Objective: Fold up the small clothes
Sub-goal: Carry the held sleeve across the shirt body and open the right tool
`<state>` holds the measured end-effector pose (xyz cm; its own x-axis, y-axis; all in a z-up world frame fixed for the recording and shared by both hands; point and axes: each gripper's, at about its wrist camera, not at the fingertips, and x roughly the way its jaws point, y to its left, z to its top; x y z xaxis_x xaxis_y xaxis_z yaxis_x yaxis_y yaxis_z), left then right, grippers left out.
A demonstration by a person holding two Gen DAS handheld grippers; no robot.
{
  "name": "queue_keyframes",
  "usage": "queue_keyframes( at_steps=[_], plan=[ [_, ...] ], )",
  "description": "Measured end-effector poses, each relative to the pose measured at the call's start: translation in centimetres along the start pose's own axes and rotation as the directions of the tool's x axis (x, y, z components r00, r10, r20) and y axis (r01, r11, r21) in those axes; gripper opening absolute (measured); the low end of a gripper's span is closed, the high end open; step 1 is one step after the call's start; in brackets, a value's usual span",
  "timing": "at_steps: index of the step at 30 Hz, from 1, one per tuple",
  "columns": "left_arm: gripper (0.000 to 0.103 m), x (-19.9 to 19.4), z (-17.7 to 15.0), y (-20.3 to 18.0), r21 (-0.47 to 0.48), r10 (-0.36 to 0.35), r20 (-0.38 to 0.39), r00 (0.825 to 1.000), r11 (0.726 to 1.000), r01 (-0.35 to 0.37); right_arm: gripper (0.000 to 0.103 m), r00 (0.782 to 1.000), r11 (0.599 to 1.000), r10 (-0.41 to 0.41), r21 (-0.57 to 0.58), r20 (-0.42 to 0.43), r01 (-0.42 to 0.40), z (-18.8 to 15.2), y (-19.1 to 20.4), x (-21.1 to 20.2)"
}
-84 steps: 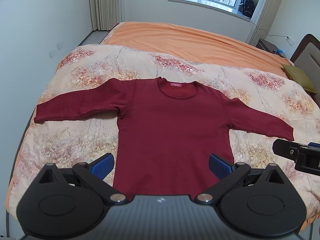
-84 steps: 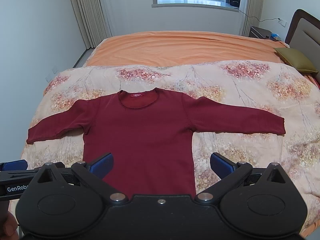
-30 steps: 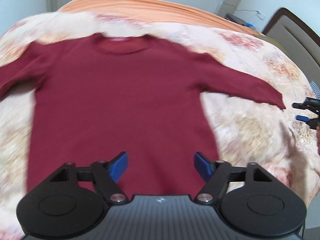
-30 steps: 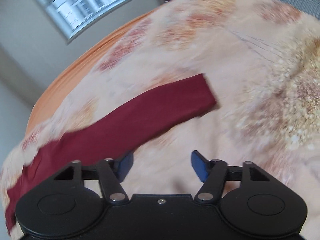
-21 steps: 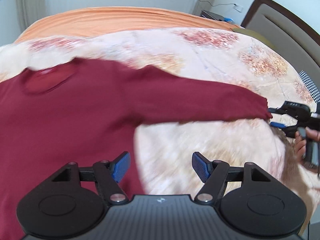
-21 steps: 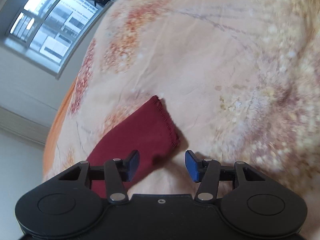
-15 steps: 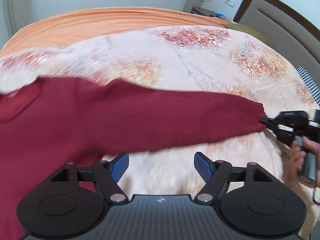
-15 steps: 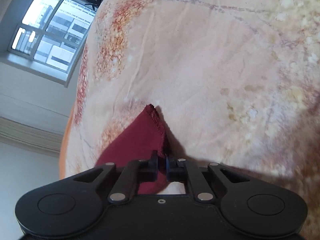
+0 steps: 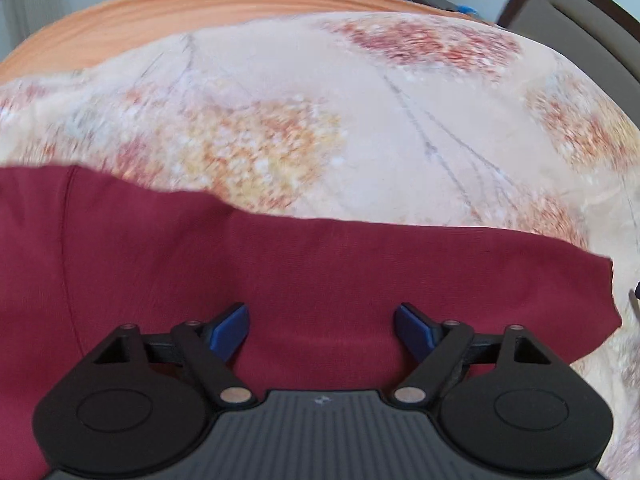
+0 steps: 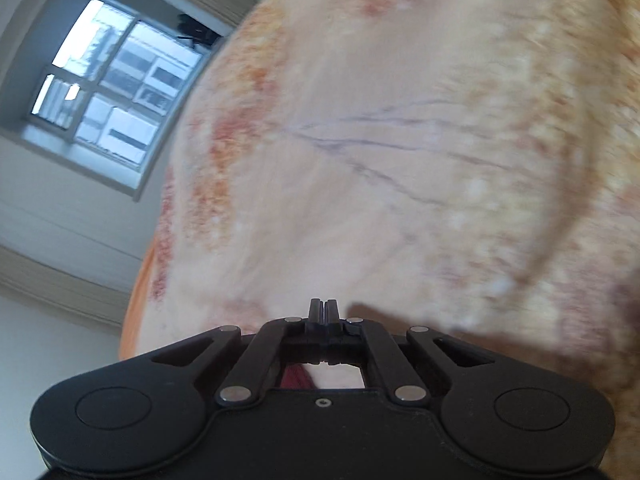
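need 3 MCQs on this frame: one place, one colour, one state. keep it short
1. Where is the red sleeve relative to the left hand-held gripper?
A. under its open fingers
B. far off by the headboard
C. hanging off the bed

2. Colour of the left finger pads?
A. green
B. blue
C. white

3. State of the right hand-held gripper?
A. wide open
B. out of view
C. shut

Answers: 1 A, the sleeve spreads beneath and between the fingers; 2 B, both pads show blue; 3 C, its fingers meet with no gap.

Both wrist views close over floral quilt (image 9: 400, 128), right view rolled sideways
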<state>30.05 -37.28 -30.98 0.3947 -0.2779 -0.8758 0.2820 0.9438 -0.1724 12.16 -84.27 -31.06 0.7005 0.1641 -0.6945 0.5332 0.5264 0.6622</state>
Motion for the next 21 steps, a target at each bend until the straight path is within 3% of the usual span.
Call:
queue_keyframes(
  at_steps=[3, 4, 5, 8, 11, 16, 18, 19, 21],
  plan=[
    [0.085, -1.6, 0.0, 0.2, -0.015, -0.05, 0.04, 0.998, 0.999, 0.05, 0.022, 0.998, 0.999, 0.045, -0.009, -0.037, -0.045, -1.5, 0.2, -0.6],
    [0.085, -2.2, -0.1, 0.4, -0.027, -0.06, 0.046, 0.997, 0.998, 0.061, 0.035, 0.996, 0.997, 0.072, 0.007, -0.049, -0.071, -2.2, 0.3, -0.5],
    [0.085, -2.7, -0.2, 0.6, -0.033, -0.058, 0.049, 0.997, 0.998, 0.059, 0.039, 0.993, 0.995, 0.098, 0.018, -0.063, -0.097, -2.9, 0.3, -0.3],
    [0.085, -4.1, -1.0, 1.5, -0.015, -0.031, 0.056, 0.998, 0.999, 0.032, 0.039, 0.985, 0.988, 0.145, 0.062, -0.098, -0.139, -4.8, 0.2, 0.8],
    [0.085, -5.2, -1.6, 3.0, -0.01, 0.009, 0.064, 0.998, 1.0, -0.009, 0.039, 0.983, 0.986, 0.143, 0.103, -0.111, -0.131, -6.0, 0.0, 2.4],
    [0.085, -5.2, -1.7, 6.5, -0.067, 0.058, 0.059, 0.997, 0.996, -0.054, 0.036, 0.984, 0.972, 0.16, 0.185, -0.08, -0.143, -6.4, -0.5, 4.2],
    [0.086, -4.3, -1.2, 7.4, -0.053, 0.059, 0.068, 0.996, 0.997, -0.056, 0.027, 0.985, 0.972, 0.154, 0.193, -0.078, -0.137, -6.2, -0.2, 4.6],
    [0.086, -3.9, -0.9, 7.5, -0.043, 0.061, 0.066, 0.996, 0.997, -0.058, 0.01, 0.985, 0.975, 0.153, 0.174, -0.078, -0.137, -6.1, 0.2, 4.5],
    [0.089, -3.1, -0.5, 7.6, -0.025, 0.059, 0.066, 0.996, 0.998, -0.057, 0.006, 0.985, 0.981, 0.16, 0.125, -0.069, -0.151, -6.1, 1.4, 3.8]
  ],
)
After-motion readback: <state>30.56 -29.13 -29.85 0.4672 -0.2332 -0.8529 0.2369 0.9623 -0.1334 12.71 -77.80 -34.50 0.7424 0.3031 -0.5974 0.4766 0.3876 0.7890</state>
